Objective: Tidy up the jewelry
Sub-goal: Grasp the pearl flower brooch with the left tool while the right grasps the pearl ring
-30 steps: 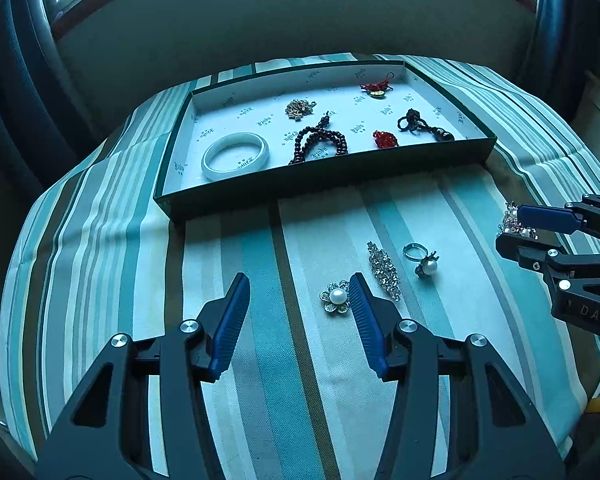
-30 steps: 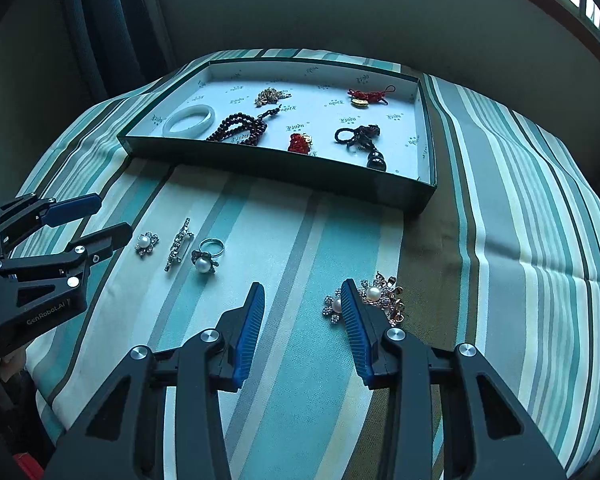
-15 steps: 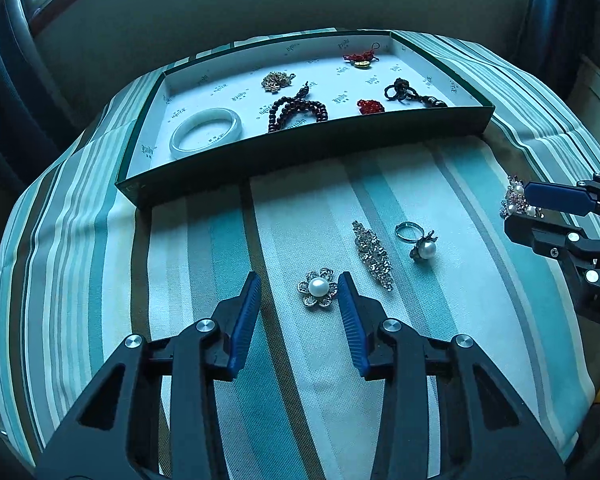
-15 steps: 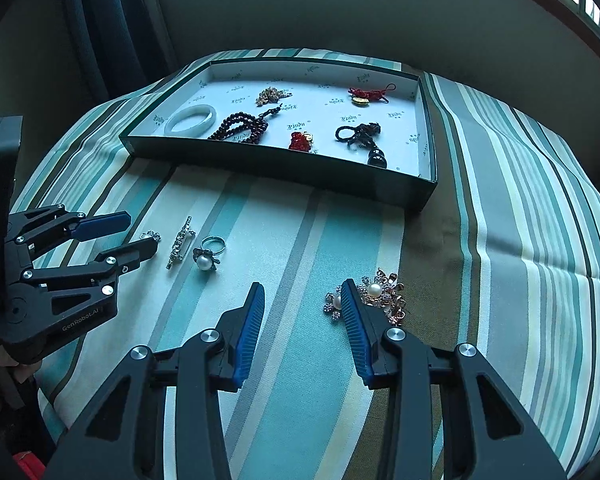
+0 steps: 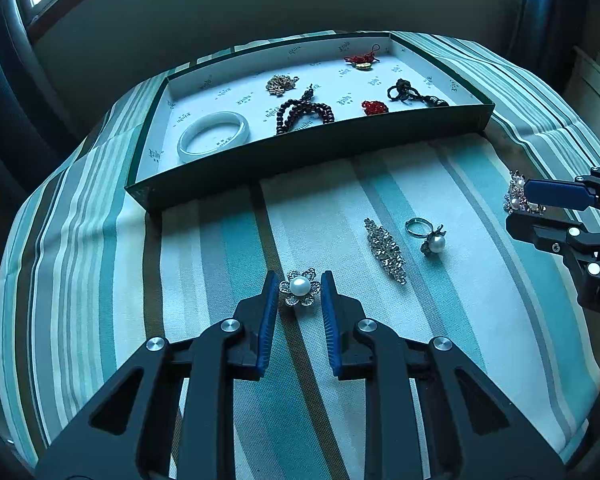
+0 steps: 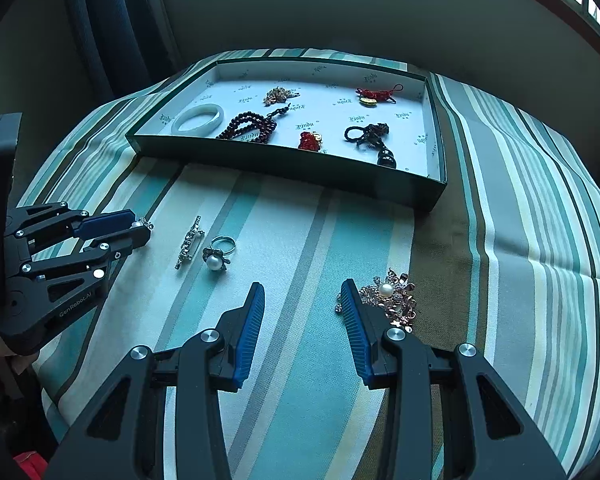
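Left gripper (image 5: 300, 300) was closing its jaws around the silver flower-shaped brooch with a white pearl centre (image 5: 300, 287), which lay on the teal striped cloth (image 5: 204, 264) in front of the dark green shallow box (image 5: 300, 148); the pads did not look to be pressing yet. Best to keep the brooch centred between the blue pads, pinch the petals rather than the pearl, then lift straight. A second ago the jaws stood far wider with the brooch off to their right. Right gripper (image 6: 302, 312) was part open and empty, just beside the rose-gold pearl cluster brooch (image 6: 392, 300), unchanged.
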A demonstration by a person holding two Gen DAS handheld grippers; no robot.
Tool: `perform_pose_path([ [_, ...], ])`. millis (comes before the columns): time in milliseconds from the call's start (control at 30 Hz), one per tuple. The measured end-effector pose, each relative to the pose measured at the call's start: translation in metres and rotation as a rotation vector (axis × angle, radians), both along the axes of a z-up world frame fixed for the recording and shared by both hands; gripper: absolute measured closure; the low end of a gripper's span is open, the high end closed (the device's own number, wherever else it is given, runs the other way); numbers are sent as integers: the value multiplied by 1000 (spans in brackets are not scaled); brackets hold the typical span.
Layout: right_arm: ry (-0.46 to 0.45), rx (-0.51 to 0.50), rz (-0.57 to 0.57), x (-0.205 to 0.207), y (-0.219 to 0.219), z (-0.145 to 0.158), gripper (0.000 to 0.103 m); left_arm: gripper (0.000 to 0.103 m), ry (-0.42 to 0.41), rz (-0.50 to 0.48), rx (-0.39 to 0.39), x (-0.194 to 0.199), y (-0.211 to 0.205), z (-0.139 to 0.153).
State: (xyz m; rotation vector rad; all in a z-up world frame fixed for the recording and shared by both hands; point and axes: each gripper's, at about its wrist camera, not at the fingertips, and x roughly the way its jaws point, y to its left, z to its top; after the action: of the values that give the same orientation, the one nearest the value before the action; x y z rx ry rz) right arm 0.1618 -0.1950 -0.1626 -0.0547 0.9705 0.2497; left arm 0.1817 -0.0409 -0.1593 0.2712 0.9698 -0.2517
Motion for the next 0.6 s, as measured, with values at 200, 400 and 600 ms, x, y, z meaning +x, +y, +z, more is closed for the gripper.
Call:
perform_pose_path([
  [200,-3,15,43,2,20,1,63,82,-37,54,34,-1,21,9],
  [400,5,26,85,8,41,-3,63,82,-63,117,63,-2,46,14],
  [600,29,38,93,15,51,-12,70,82,-67,167,61,-1,64,15],
])
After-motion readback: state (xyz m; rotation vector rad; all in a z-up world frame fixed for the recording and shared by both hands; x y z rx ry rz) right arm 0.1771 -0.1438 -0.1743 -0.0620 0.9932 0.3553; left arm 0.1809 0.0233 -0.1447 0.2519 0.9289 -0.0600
